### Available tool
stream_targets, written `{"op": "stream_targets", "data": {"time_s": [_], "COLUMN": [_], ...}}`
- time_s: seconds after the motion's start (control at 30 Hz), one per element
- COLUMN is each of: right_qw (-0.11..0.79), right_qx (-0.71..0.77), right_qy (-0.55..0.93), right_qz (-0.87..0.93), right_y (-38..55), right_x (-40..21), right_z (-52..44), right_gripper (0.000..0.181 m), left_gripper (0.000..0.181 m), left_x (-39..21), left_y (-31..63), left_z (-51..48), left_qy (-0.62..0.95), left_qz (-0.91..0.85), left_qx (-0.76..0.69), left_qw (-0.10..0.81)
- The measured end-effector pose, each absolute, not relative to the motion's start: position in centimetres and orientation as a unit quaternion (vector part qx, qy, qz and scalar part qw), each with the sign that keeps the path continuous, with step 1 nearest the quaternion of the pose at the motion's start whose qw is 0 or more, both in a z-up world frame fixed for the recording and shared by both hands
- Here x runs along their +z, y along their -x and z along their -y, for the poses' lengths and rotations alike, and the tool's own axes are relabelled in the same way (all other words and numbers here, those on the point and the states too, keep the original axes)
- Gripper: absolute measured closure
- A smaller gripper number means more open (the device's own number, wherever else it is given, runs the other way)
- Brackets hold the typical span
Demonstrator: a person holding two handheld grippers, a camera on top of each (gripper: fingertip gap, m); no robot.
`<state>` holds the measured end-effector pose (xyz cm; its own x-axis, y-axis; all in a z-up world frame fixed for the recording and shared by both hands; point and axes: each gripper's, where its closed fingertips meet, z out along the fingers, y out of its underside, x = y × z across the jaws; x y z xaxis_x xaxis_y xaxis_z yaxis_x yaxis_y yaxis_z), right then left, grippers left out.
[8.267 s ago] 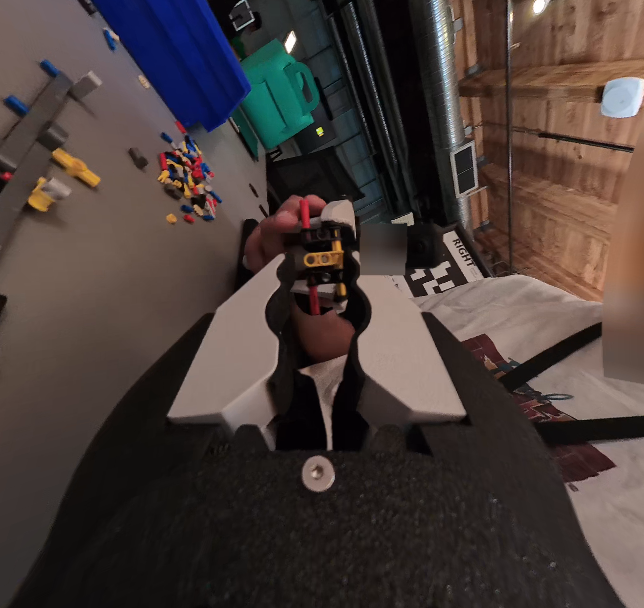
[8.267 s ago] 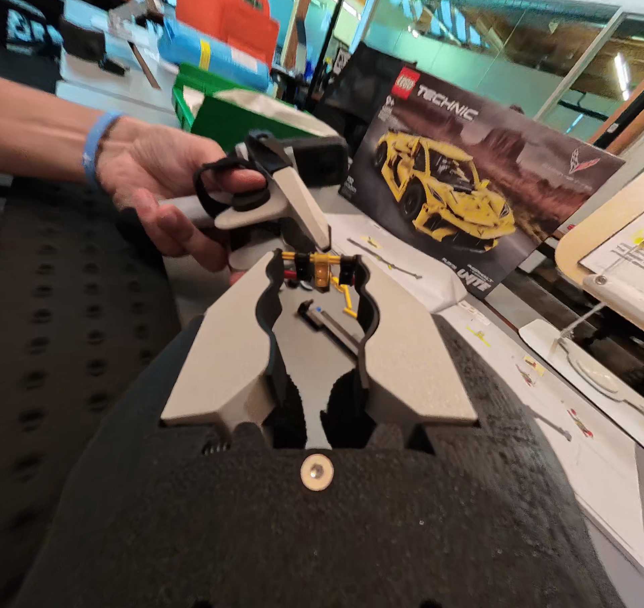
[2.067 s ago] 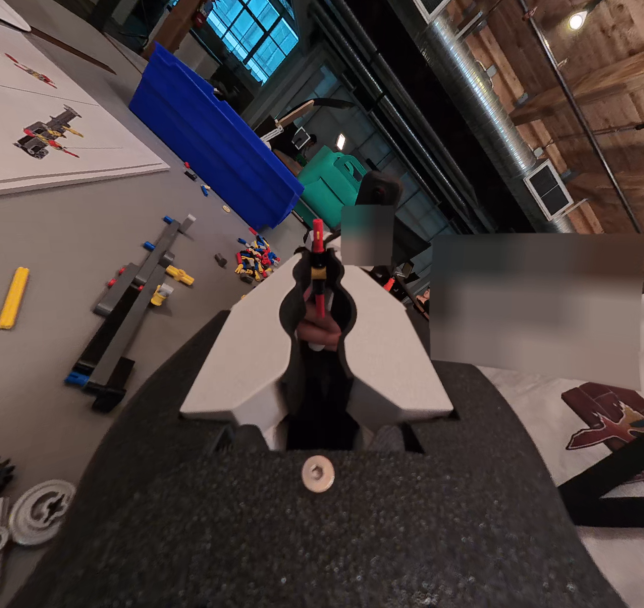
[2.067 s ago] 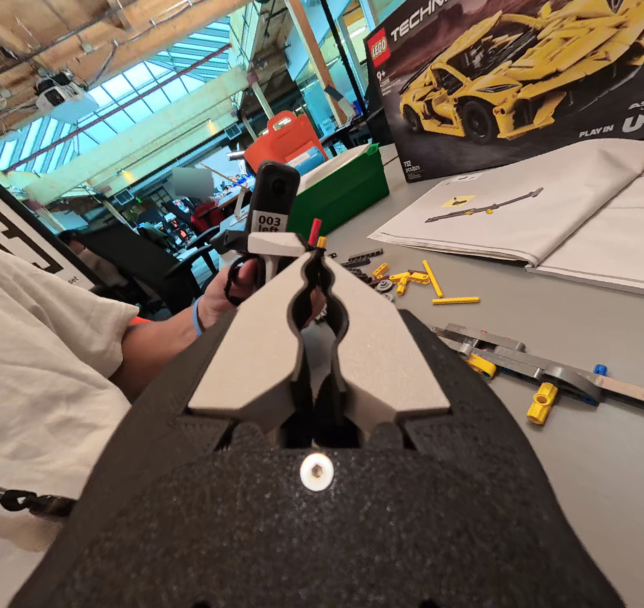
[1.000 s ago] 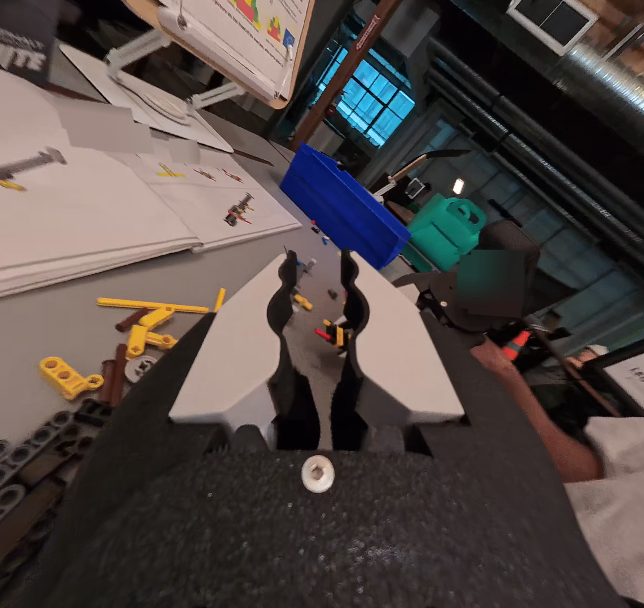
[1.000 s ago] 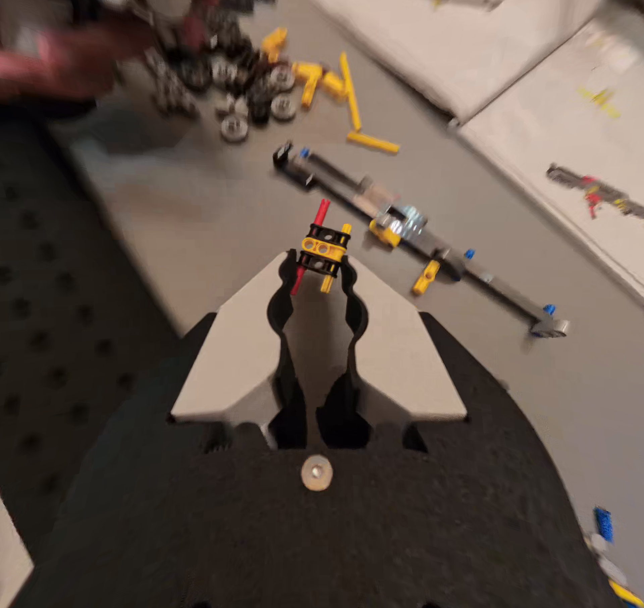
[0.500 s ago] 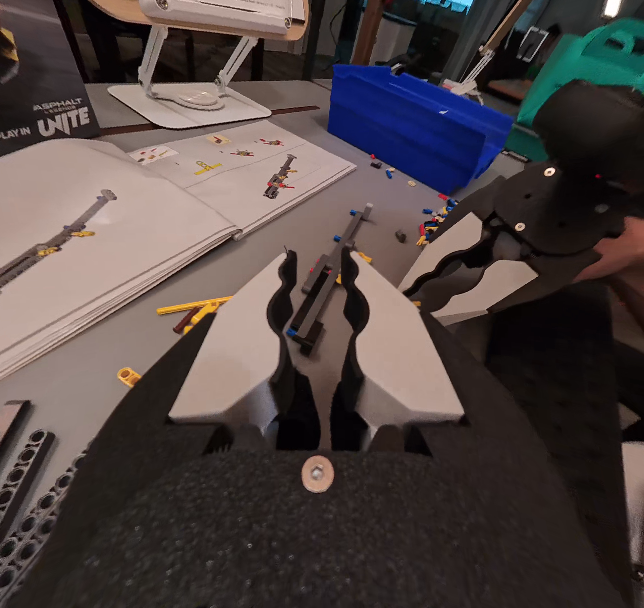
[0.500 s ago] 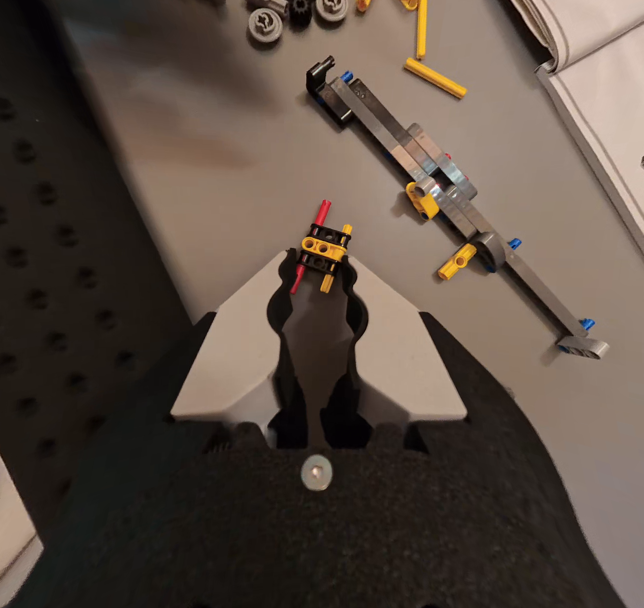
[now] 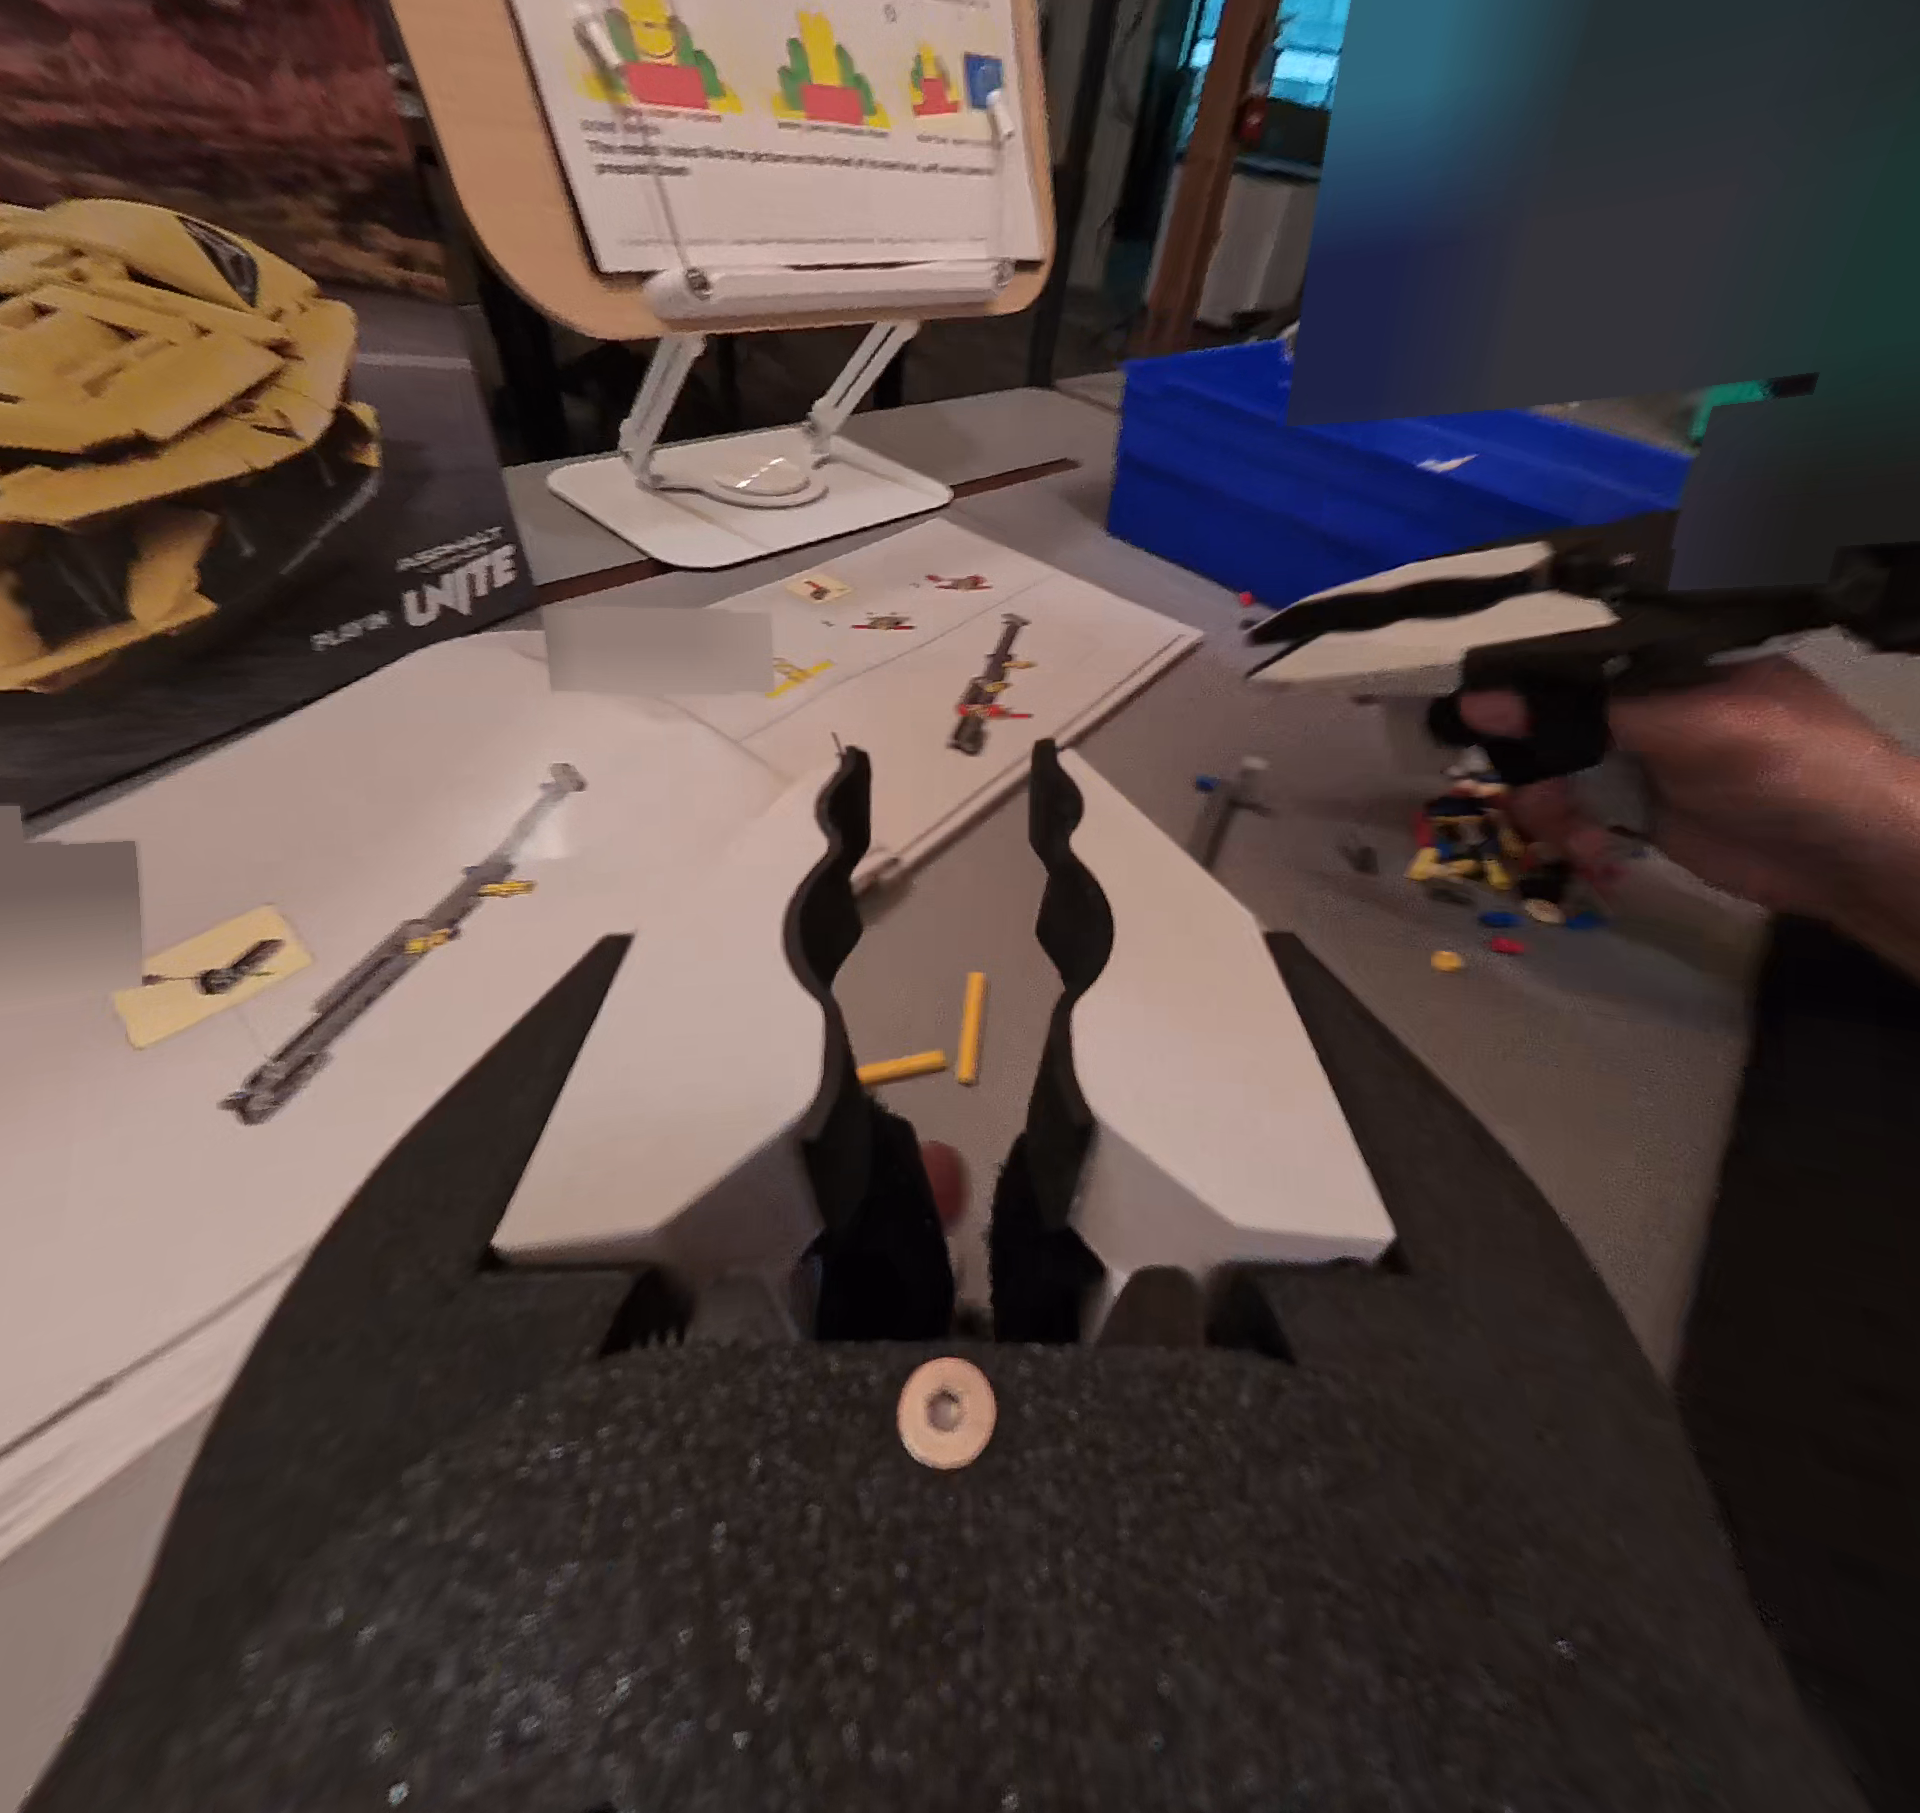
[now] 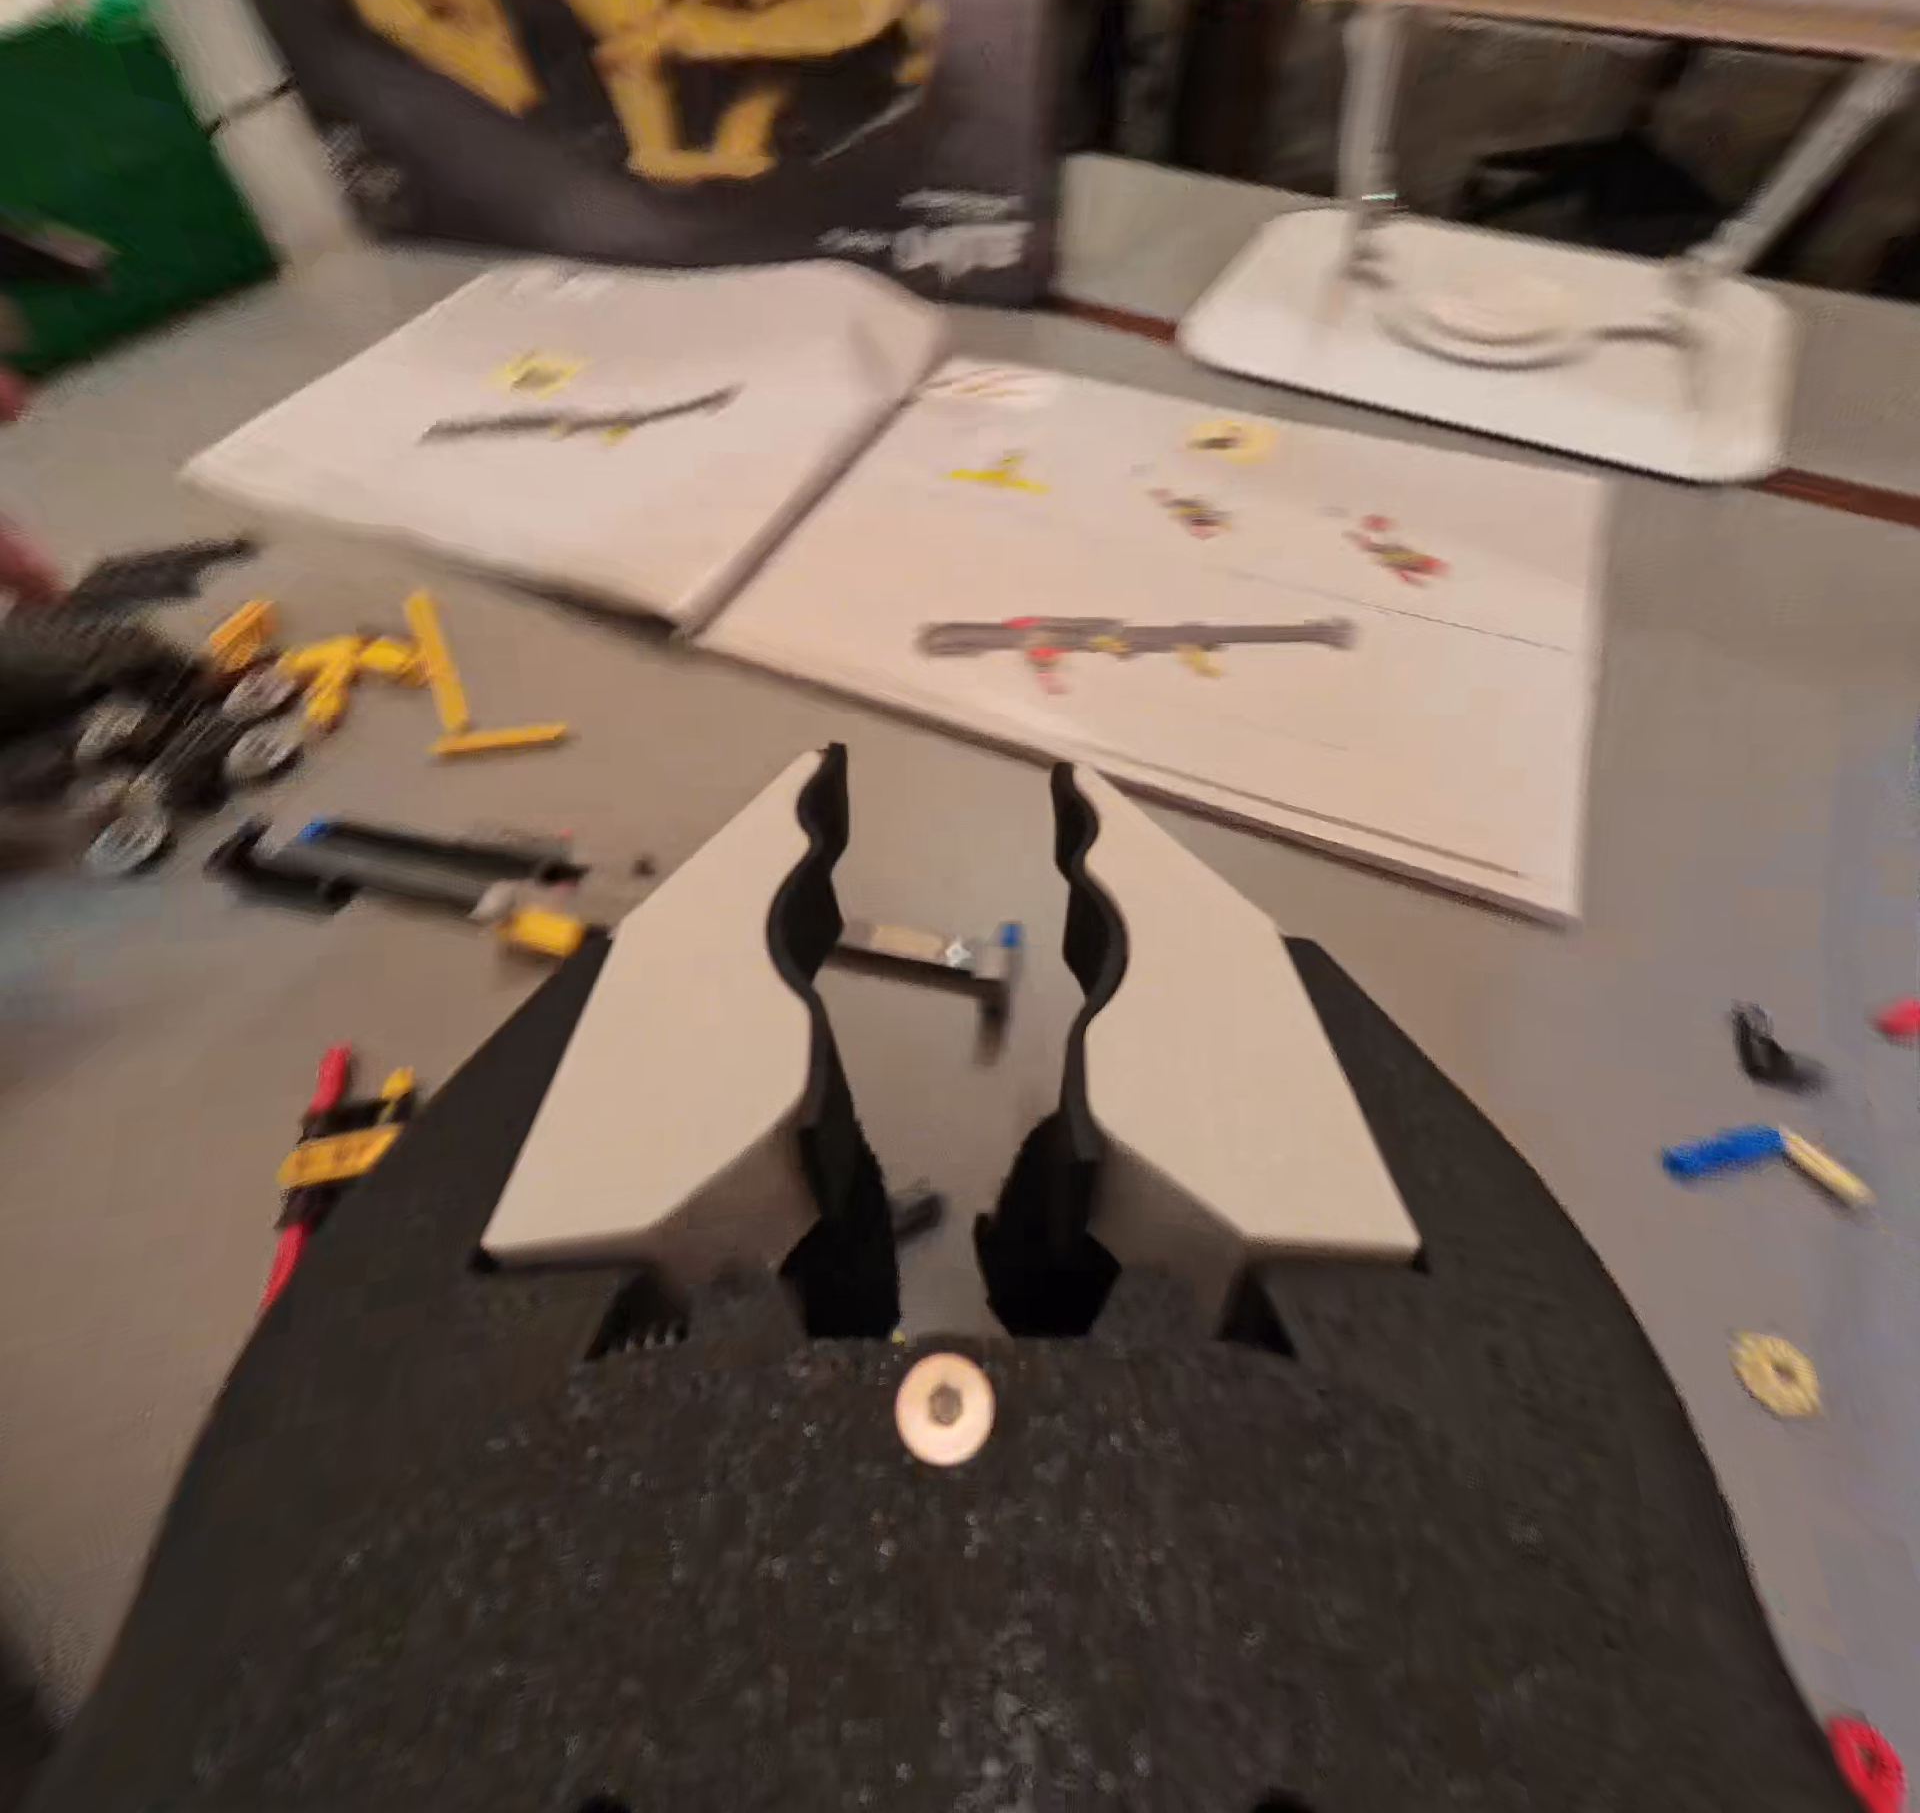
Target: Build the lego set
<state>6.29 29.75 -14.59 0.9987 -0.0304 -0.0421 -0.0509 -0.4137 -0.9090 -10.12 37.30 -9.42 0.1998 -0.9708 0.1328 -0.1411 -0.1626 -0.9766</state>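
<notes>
My left gripper is open and empty, above the grey table near the open instruction booklet. Two yellow axles lie on the table between its fingers. My right gripper is open and empty; it also shows in the left wrist view, held by a hand at the right. A small black, yellow and red sub-assembly lies on the table to the right gripper's left. The long grey beam assembly lies just ahead of the right gripper. The right wrist view is blurred.
The set's box and a document stand are behind the booklet. A blue bin is at the back right, with a pile of small pieces in front. Yellow parts and gears lie at the left.
My right gripper has opened and let go of the small sub-assembly, which now lies on the table to its left. Both grippers have tilted up toward the booklet.
</notes>
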Motion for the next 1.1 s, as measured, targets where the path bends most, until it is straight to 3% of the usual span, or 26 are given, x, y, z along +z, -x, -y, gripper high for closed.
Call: {"op": "stream_targets", "data": {"time_s": [0.17,0.5,0.93,1.1], "right_qw": [0.578,0.599,0.579,0.607], "right_qx": [-0.043,-0.027,-0.064,-0.069], "right_qy": [0.806,0.792,0.807,0.779], "right_qz": [-0.118,-0.118,-0.097,-0.142], "right_y": [-11.4,-11.3,-11.4,-12.7], "right_x": [-13.9,-13.2,-14.0,-12.2], "right_z": [-28.1,-28.1,-28.4,-27.5], "right_gripper": [0.147,0.158,0.162,0.155], "left_gripper": [0.153,0.157,0.158,0.159], "left_x": [-10.2,-11.9,-12.0,-11.6], "left_y": [9.1,9.6,9.8,10.2], "left_z": [-39.4,-37.5,-37.3,-37.4], "left_qy": [0.645,0.640,0.639,0.633], "left_qz": [-0.439,-0.456,-0.467,-0.471], "left_qx": [-0.458,-0.504,-0.493,-0.477], "left_qw": [0.426,0.358,0.362,0.386]}}
